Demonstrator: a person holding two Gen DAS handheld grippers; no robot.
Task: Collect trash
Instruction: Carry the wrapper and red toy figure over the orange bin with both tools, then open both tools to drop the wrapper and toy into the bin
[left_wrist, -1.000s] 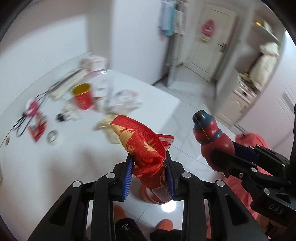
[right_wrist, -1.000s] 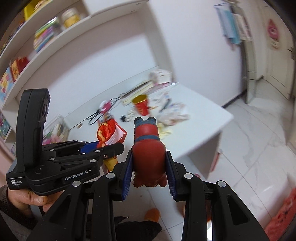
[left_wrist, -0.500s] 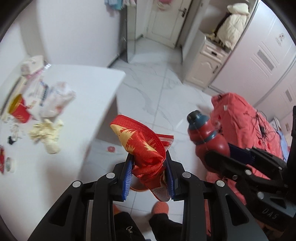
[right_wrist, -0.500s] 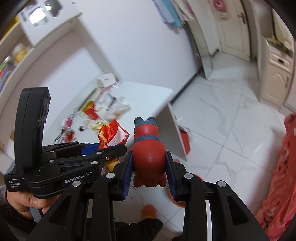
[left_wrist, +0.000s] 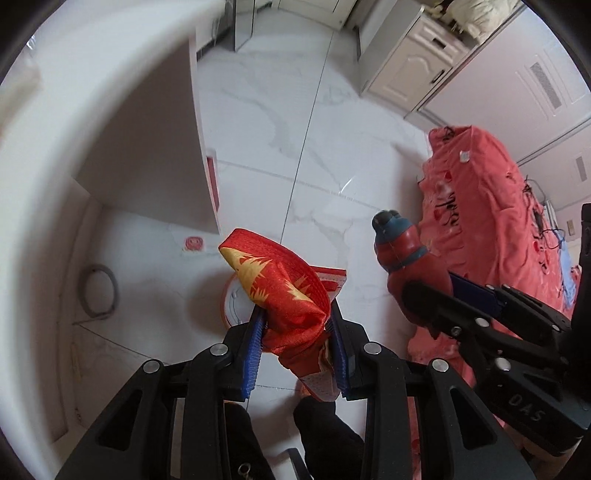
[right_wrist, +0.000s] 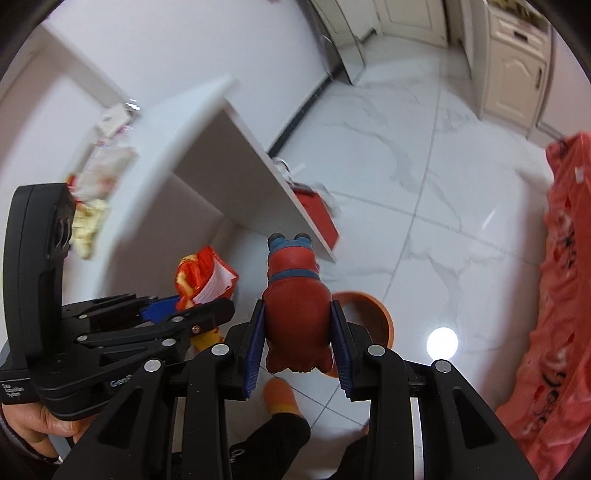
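1. Floor (left_wrist: 332, 122): glossy white marble-look tile w/ grey veins and thin grout lines; wide bare stretch ran toward the far cabinets.

2. Desk (right_wrist: 207, 147): white, flat top, slab side panel w/ sharp lower corner; clutter on top was too blurred to name. It stood left of both tools; open space beneath it.

3. Coral-red fabric heap (left_wrist: 491, 221): soft, wrinkled, dark print; bordered the floor on the right side.

4. Cream cabinet (left_wrist: 410, 62): panelled door, dark handle, at far wall.

5. Orange bin (right_wrist: 373, 314): round, smooth plastic rim, on the floor just beyond and below the right tool's tips; in the left view only a pale round rim (left_wrist: 236, 299) showed behind the wrapper.

6. Left gripper (left_wrist: 297, 350): black frame, blue ribbed pads, jaws partly closed and clamped on item 8; pointed steeply down over the bin.

7. Right gripper (right_wrist: 297, 343): same build, jaws partly closed, pressing both flanks of item 9.

8. Red-and-yellow wrapper (left_wrist: 284, 295): crinkled glossy foil, folded, jagged yellow print; torn white-edged end hung below the pads.

9. Red toy figure (right_wrist: 295, 306): rounded, matte rubbery body, blue-grey collar and ears; held upright.

10. Orange slipper (right_wrist: 280, 398): soft, rounded toe, on tile below the right tool.
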